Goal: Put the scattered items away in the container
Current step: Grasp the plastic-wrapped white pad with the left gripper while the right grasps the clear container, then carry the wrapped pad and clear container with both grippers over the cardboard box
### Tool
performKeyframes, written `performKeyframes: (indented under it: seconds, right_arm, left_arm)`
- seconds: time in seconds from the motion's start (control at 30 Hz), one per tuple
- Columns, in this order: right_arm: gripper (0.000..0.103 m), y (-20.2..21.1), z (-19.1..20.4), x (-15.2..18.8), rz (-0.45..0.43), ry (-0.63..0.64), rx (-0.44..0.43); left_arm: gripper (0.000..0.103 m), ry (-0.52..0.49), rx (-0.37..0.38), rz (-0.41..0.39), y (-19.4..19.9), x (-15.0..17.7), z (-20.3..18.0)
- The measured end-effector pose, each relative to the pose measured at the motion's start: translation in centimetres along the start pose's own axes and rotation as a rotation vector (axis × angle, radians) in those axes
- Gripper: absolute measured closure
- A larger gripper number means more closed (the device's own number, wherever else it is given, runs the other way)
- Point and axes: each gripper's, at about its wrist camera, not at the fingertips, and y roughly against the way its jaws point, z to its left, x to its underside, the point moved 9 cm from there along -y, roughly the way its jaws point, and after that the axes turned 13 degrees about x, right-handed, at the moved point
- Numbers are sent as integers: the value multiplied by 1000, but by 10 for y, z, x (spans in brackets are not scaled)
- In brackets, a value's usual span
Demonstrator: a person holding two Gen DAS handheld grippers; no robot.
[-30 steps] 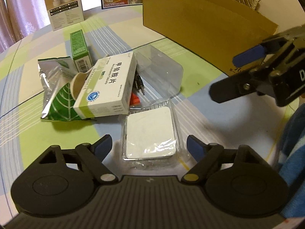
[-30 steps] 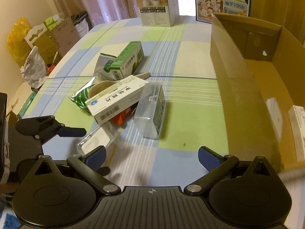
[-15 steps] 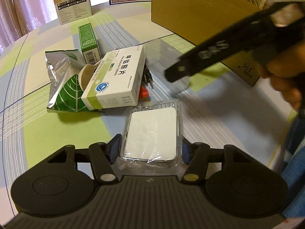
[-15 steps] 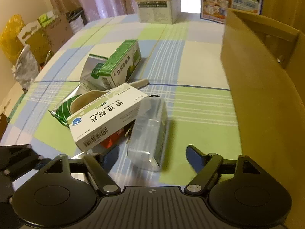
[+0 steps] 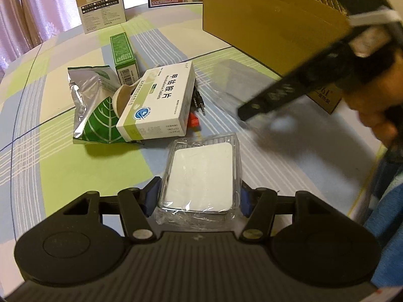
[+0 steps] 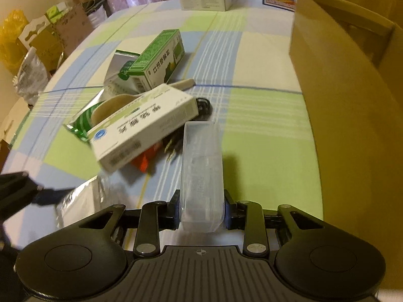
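Left gripper [image 5: 199, 197] clamped on white pad in clear wrap [image 5: 201, 176]; right gripper [image 6: 202, 210] pinching clear plastic case [image 6: 201, 173], both low over counter [image 6: 264, 125]. Cardboard box [image 6: 340, 80] right. Slick plastic, near-end grips: likely slipping or tilting during lift

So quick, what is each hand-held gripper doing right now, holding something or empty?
Left hand-held gripper: closed on the clear pack with a white pad.
Right hand-held gripper: closed on the clear plastic box.
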Motion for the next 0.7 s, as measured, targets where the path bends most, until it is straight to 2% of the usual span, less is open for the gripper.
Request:
performKeyframes:
  seconds: [0.2,0.43,0.7]
  right_arm:
    - [75,43,-8,21,-41,-53,-13]
    - [75,89,-7,34,-105,-55,-11]
    - [75,121,-12,60,-145,-37,4]
  left_arm:
    - [47,14,-11,-25,21,0,-11]
    - [47,35,-28,-60,45,4,-34]
    - [47,104,-51,-97,69,14,-61]
